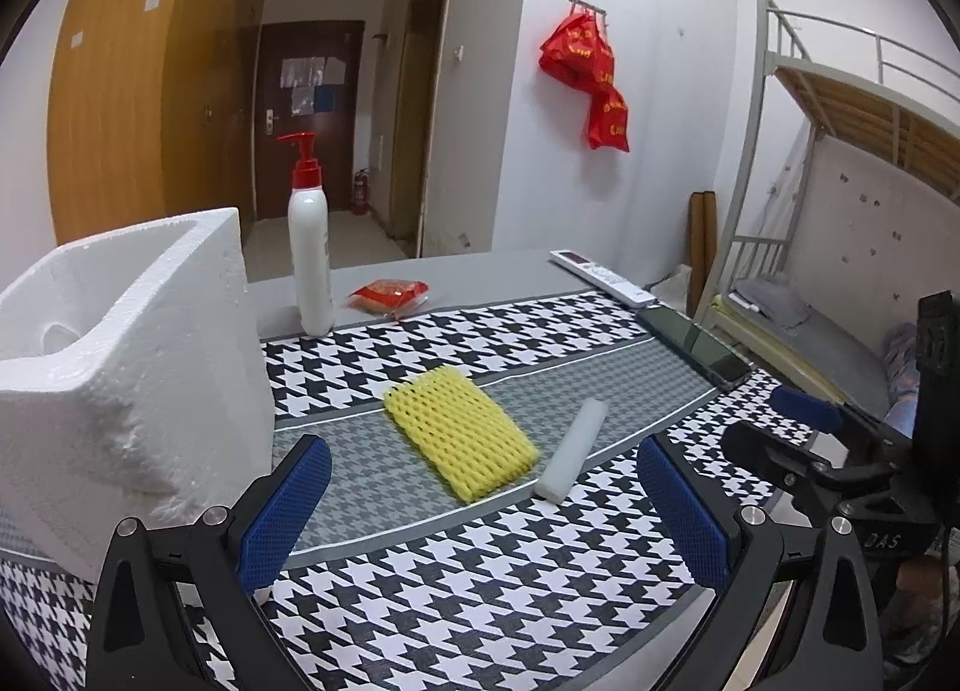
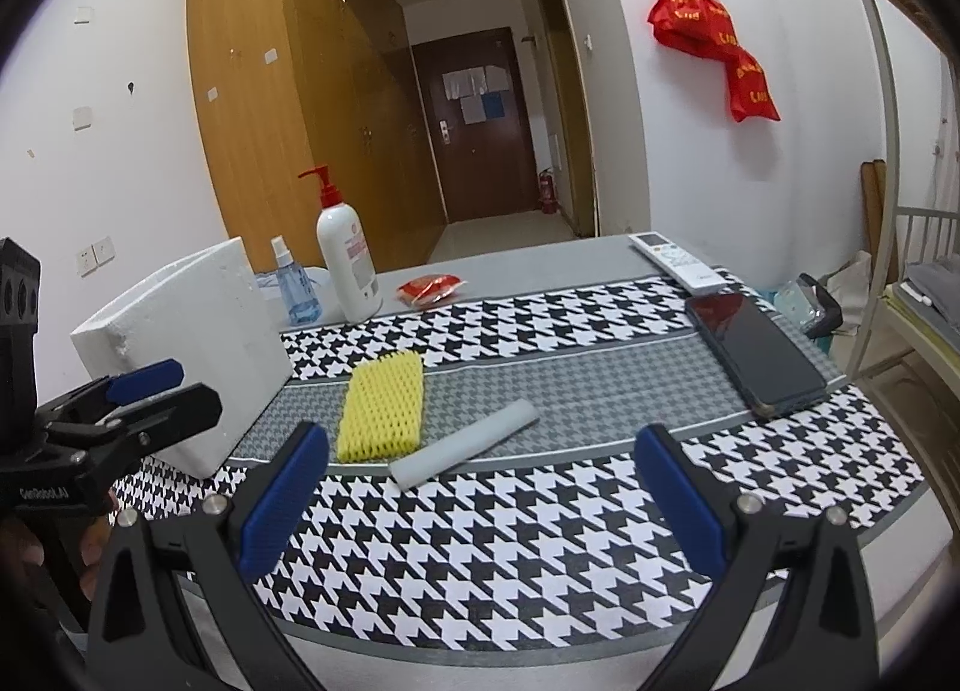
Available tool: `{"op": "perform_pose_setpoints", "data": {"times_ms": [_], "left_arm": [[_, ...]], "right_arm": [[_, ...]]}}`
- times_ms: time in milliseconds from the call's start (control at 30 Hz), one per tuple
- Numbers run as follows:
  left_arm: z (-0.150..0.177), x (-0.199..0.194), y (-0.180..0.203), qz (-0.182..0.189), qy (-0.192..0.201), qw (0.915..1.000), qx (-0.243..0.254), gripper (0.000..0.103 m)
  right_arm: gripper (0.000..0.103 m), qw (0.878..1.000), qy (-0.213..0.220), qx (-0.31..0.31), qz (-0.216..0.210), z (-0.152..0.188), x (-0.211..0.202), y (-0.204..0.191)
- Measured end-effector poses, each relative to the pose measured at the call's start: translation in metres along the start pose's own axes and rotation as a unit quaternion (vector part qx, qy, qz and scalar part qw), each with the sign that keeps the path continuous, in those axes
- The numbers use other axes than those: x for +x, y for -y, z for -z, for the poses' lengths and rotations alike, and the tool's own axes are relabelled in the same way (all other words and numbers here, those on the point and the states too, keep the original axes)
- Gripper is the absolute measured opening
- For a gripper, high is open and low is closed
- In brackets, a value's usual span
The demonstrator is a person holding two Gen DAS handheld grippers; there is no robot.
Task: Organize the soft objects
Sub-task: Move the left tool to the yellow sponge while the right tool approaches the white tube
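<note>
A yellow foam net sleeve (image 1: 462, 439) (image 2: 381, 415) lies flat on the grey band of the houndstooth cloth. Just to its right a white foam stick (image 1: 573, 451) (image 2: 465, 442) lies at an angle, close beside it. A white styrofoam box (image 1: 120, 361) (image 2: 180, 355) stands open-topped at the left. My left gripper (image 1: 486, 511) (image 2: 174, 391) is open and empty, hovering short of the net, next to the box. My right gripper (image 2: 480, 505) (image 1: 774, 427) is open and empty too, hovering near the stick's front end.
At the back stand a white pump bottle (image 1: 310, 259) (image 2: 348, 265), a blue spray bottle (image 2: 297, 289) and a red packet (image 1: 390, 295) (image 2: 431, 289). A remote (image 2: 675, 262) and a dark phone (image 2: 759, 352) lie at the right, near the table edge. A bunk bed (image 1: 840, 162) stands beyond.
</note>
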State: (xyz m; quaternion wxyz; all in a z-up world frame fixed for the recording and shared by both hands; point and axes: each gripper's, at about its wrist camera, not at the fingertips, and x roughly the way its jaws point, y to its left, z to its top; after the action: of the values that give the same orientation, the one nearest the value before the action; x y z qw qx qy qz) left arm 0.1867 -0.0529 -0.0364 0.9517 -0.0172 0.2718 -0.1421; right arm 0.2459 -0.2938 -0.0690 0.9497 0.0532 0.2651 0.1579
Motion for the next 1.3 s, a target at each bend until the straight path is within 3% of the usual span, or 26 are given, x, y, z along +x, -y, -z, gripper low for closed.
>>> {"op": "perform_pose_setpoints", "data": {"times_ms": [633, 1300], "left_arm": [[-0.014, 0.032, 0.004, -0.020, -0.024, 0.9994, -0.012, 0.102], [-0.011, 0.092, -0.007, -0.047, -0.089, 0.9941, -0.039, 0.102]], "right_arm": [[0.103, 1.000, -0.017, 0.006, -0.014, 0.003, 0.016, 0.010], [0.103, 0.998, -0.049, -0.005, -0.024, 0.002, 0.042, 0.012]]}}
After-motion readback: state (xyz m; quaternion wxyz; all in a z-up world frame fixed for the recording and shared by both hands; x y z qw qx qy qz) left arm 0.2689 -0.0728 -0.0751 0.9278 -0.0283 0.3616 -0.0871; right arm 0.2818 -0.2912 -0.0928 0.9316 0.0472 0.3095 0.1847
